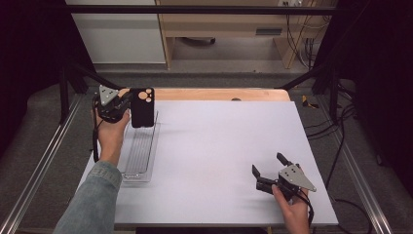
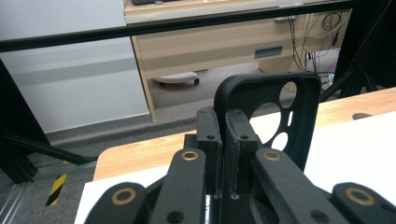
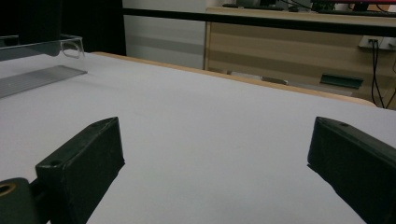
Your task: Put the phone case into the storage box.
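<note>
Black phone case (image 1: 142, 107): upper left of frame, upright above the clear tray's (image 1: 140, 151) far end, edge clamped by left tool (image 1: 127, 99), seemingly for lowering in. Right tool (image 1: 268, 169): lower right, released, idle on table (image 1: 219, 146).

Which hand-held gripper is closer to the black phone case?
Left. The left hand-held gripper is clamped on the edge of the black phone case, holding it above the clear tray. The right hand-held gripper sits open, far across the table.
</note>
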